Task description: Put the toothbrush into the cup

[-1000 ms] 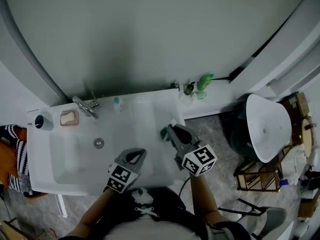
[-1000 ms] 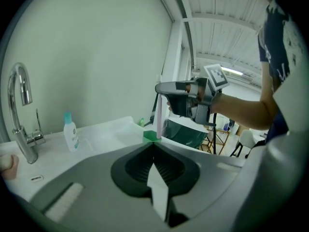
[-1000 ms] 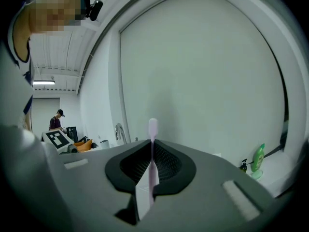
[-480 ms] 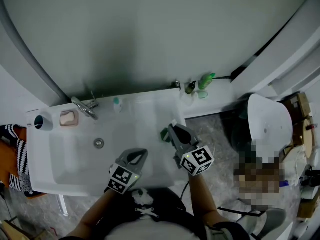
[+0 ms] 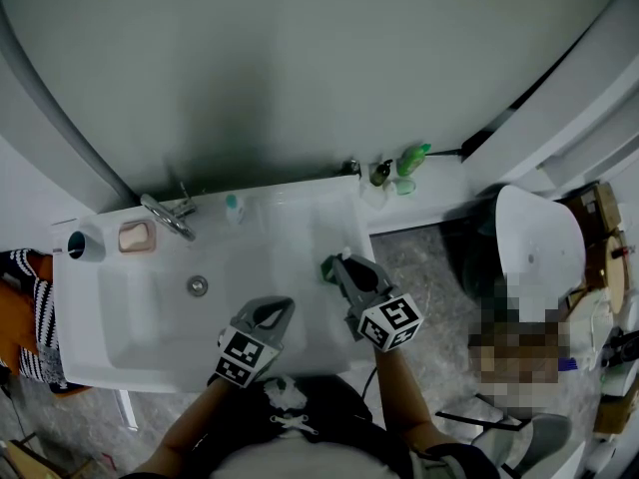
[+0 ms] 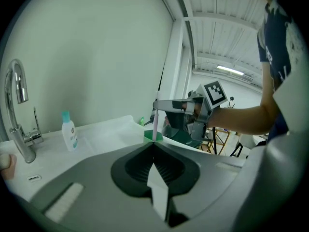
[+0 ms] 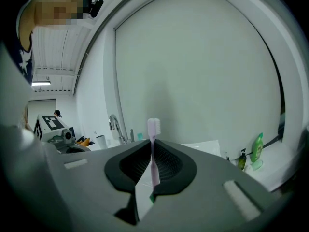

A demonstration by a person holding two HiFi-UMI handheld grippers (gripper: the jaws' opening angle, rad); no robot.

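- Right gripper [image 5: 341, 263] over the right side of a white washbasin [image 5: 100, 362]: its jaws stand narrow, clamped on the handle of a pink toothbrush [image 7: 153, 164]. They have just been easing open a little, with the toothbrush between them.
- The toothbrush stands upright with its bristle head on top. Seen from the left gripper view, its lower end reaches down to the mouth of a green cup [image 6: 153, 136].
- How deep the toothbrush sits in the cup cannot be told.
- In the head view the cup [image 5: 326, 268] stands on the basin's right part, right at the tips of the right gripper's jaws.
- Left gripper [image 5: 283, 304] is held near the basin's front edge, apart from the cup. Its jaws are together, tips meeting, with nothing between them.
- At the back of the basin are a chrome faucet [image 5: 165, 213], a soap dish [image 5: 138, 236] to its left and a small bottle with a teal cap [image 5: 234, 208] to its right.
- On the ledge beyond the basin's right corner stands a green bottle [image 7: 257, 149], with a dark pump bottle [image 7: 242, 159] just beside it.
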